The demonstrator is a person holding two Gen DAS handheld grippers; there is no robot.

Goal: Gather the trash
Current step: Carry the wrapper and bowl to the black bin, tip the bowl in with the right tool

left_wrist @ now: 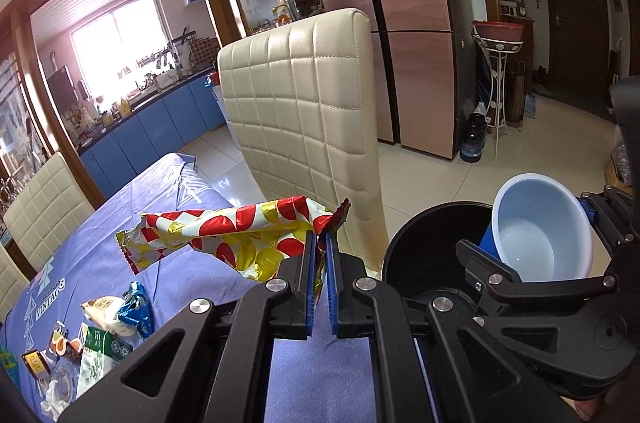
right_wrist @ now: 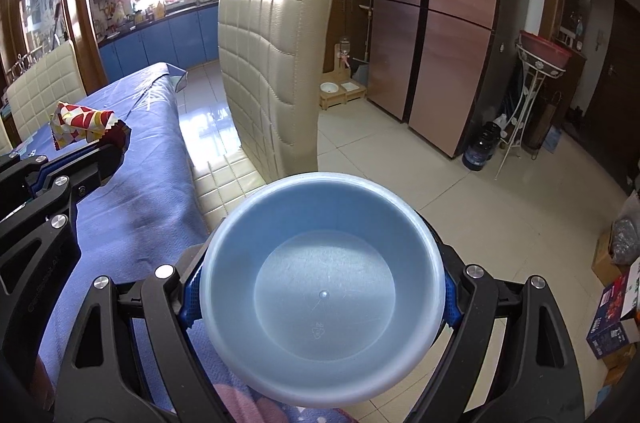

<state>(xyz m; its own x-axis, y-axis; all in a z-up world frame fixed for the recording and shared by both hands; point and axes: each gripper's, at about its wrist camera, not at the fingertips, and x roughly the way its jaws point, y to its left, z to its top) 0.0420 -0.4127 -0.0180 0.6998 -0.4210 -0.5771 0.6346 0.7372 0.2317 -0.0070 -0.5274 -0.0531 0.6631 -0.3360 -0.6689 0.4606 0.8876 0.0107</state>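
left gripper [left_wrist: 319, 243] pinches the red/yellow wrapper [left_wrist: 224, 229] by one end, held above table [left_wrist: 192, 207]. right gripper [right_wrist: 322, 287] clamps blue cup [right_wrist: 322, 283] over black bin [left_wrist: 424, 243]. risk: wrapper's thin edge may slip out & miss the bin; more trash [left_wrist: 116, 315] left on table.

The left wrist view looks forward over the desk [left_wrist: 120, 223], close behind its own hand-held gripper [left_wrist: 319, 255]. The right wrist view sits to its right, facing roughly the same way. Both share the cream chair [right_wrist: 276, 63], fridge [left_wrist: 408, 23] and probably the same kitchen window.
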